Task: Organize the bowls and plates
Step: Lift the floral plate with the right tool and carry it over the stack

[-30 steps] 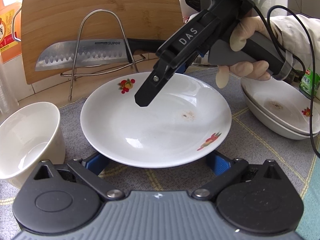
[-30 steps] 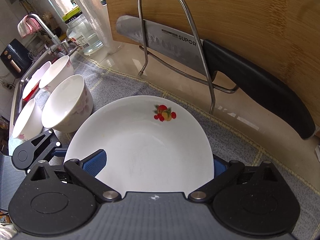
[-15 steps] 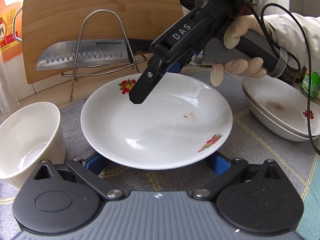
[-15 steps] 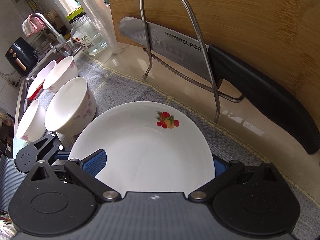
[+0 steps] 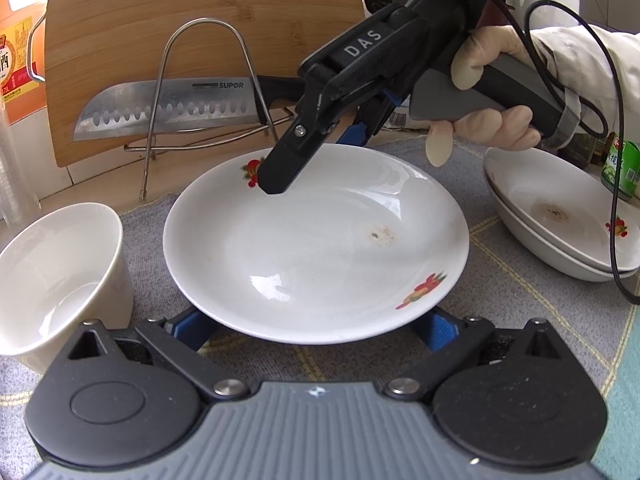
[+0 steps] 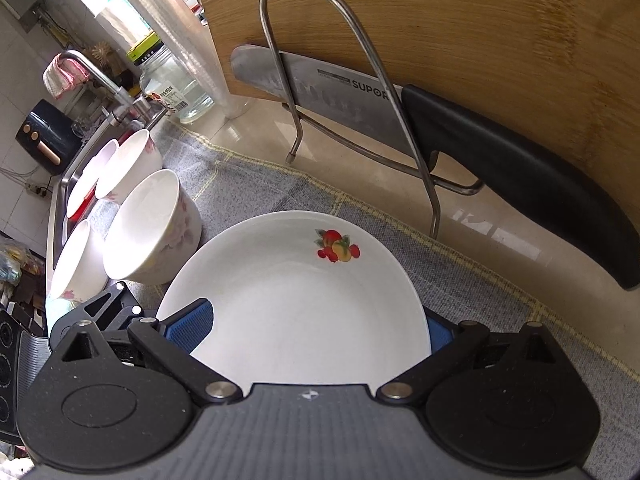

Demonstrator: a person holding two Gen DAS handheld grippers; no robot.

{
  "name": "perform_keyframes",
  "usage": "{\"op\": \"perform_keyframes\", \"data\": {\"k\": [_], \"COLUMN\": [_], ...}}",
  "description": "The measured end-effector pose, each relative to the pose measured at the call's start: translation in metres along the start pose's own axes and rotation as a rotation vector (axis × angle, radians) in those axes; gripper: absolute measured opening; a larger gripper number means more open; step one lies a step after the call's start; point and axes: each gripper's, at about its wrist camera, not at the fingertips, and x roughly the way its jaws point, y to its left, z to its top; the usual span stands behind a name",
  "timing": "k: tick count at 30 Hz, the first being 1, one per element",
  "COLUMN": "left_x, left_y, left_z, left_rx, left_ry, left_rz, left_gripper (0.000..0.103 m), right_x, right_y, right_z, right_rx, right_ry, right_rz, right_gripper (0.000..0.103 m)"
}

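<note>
The left gripper [image 5: 316, 322] is closing its jaws around the near rim of the fruit-patterned plate [image 5: 312, 240], which is lying flat on the grey mat [image 5: 516, 300] directly ahead of it; the blue pads are flanking the rim, not yet visibly pressing. The right gripper [image 6: 316, 326] is straddling the plate's opposite rim with jaws spread, apparently unclamped. Both are probably bracketing the plate to lift it level. Two stacked plates [image 5: 560, 228] are waiting to the right of the left gripper, a likely destination. A white bowl [image 5: 56, 276] is standing to its left. Beyond, a knife [image 5: 168, 110] is resting in a wire rack [image 5: 208, 28].
</note>
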Motion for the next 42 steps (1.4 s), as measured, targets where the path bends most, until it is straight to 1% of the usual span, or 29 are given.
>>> {"op": "perform_keyframes", "data": {"k": [11,26,32,42], "left_x": [-0.011,-0.044,-0.059,-0.07], "left_y": [-0.004,-0.012,-0.022,-0.038], "left_z": [-0.002,0.004,0.005,0.014], "left_rx": [0.007,0.031,0.054,0.116], "left_ry": [0.032,0.05,0.057,0.063], "left_rz": [-0.006,-0.031,-0.055,-0.111], "left_gripper": [0.101,0.101,0.101,0.101], "right_x": [-0.004,-0.031,-0.046,-0.077], "right_y": [0.013,0.044,0.053,0.06], "right_z": [-0.01,-0.033,-0.048,-0.08], "right_rx": [-0.005,-0.017,-0.003,0.038], "right_ry": [0.007,-0.023,-0.041,-0.089], "right_rz": [0.01,0.013,0.0,-0.038], "right_gripper": [0.103,0.103,0.103,0.103]}}
